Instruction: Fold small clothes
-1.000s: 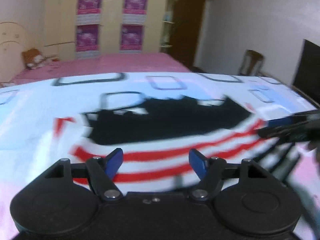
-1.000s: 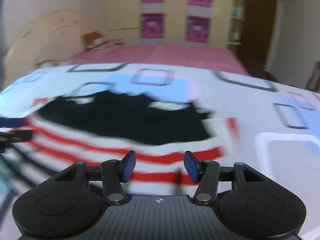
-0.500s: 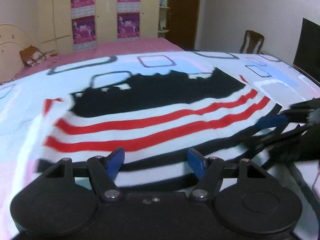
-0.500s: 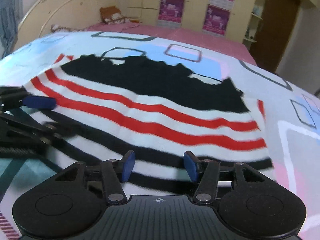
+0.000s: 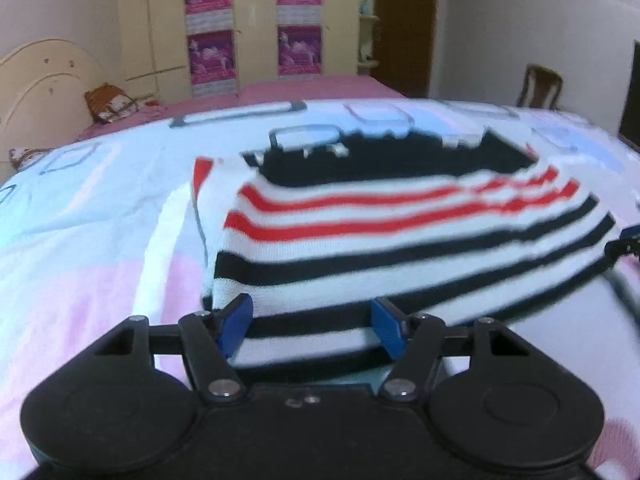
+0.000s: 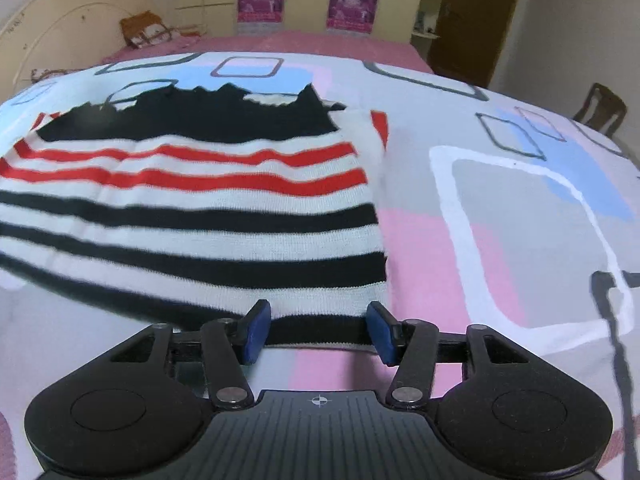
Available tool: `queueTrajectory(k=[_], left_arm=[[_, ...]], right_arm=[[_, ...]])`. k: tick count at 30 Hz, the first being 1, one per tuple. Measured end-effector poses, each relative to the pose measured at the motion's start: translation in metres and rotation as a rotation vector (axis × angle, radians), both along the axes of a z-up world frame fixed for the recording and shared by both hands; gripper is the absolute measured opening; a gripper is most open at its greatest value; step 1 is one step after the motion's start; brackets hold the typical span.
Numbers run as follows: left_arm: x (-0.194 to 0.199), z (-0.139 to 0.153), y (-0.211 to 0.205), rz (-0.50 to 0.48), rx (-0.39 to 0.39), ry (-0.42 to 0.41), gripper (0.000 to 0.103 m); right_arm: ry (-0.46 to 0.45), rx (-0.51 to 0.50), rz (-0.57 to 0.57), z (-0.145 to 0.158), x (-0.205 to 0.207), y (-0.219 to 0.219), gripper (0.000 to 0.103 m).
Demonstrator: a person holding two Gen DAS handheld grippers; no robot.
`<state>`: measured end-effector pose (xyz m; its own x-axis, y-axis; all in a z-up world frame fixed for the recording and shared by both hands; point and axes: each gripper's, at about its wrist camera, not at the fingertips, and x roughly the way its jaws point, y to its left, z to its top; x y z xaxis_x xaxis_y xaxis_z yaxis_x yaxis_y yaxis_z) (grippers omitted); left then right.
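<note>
A small knitted sweater (image 5: pixel 380 240) with a black top and red and black stripes on white lies flat on the patterned bedsheet (image 5: pixel 80 240). My left gripper (image 5: pixel 310 314) hovers at the lower left corner of its hem. Its jaws are closing, with the hem between the blue pads (image 5: pixel 236 322) but untouched by them. In the right wrist view the same sweater (image 6: pixel 200 208) lies ahead. My right gripper (image 6: pixel 318 320) stands open over the lower right hem corner, its pads apart from the cloth. The right gripper's tip (image 5: pixel 624 240) also shows at the left view's right edge.
A bedsheet (image 6: pixel 520 220) printed with pink, blue and grey squares covers the bed. Behind it are a pink cover, a cream headboard (image 5: pixel 44 80), a stuffed toy (image 5: pixel 110 102), a wardrobe with pink posters (image 5: pixel 208 56), a brown door (image 6: pixel 476 12) and a wooden chair (image 5: pixel 540 86).
Both grippers drew back from over the red stripes to the sweater's near hem. The black bottom stripes now lie between their fingers. The left jaws narrowed slightly.
</note>
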<state>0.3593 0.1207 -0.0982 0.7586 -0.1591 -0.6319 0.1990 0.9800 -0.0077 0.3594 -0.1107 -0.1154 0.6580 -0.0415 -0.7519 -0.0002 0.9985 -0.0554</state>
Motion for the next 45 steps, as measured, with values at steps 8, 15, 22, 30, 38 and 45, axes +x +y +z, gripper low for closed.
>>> queueTrajectory(k=[8,15,22,30,38,45], left_arm=[[-0.005,0.005,-0.086,-0.117,-0.051,-0.002,0.072],[0.0,-0.014,-0.087,-0.079,-0.029,0.055,0.071],[-0.01,-0.016,-0.017,0.058,0.018,0.041,0.072],[-0.01,-0.015,-0.019,0.106,0.026,0.046,0.069],[-0.014,-0.014,-0.015,0.126,0.002,0.044,0.066],[-0.012,-0.018,-0.014,0.141,-0.012,0.053,0.067]], right_arm=[[-0.07,0.117,0.196,0.011,-0.001,0.078,0.039],[-0.027,0.084,0.24,-0.009,0.0,0.098,0.034],[-0.007,0.065,0.003,-0.013,-0.006,0.0,0.034],[-0.003,0.048,-0.003,-0.008,-0.01,-0.01,0.034],[-0.02,0.028,0.009,-0.004,-0.018,-0.015,0.034],[0.001,0.069,0.025,-0.013,-0.015,-0.023,0.034]])
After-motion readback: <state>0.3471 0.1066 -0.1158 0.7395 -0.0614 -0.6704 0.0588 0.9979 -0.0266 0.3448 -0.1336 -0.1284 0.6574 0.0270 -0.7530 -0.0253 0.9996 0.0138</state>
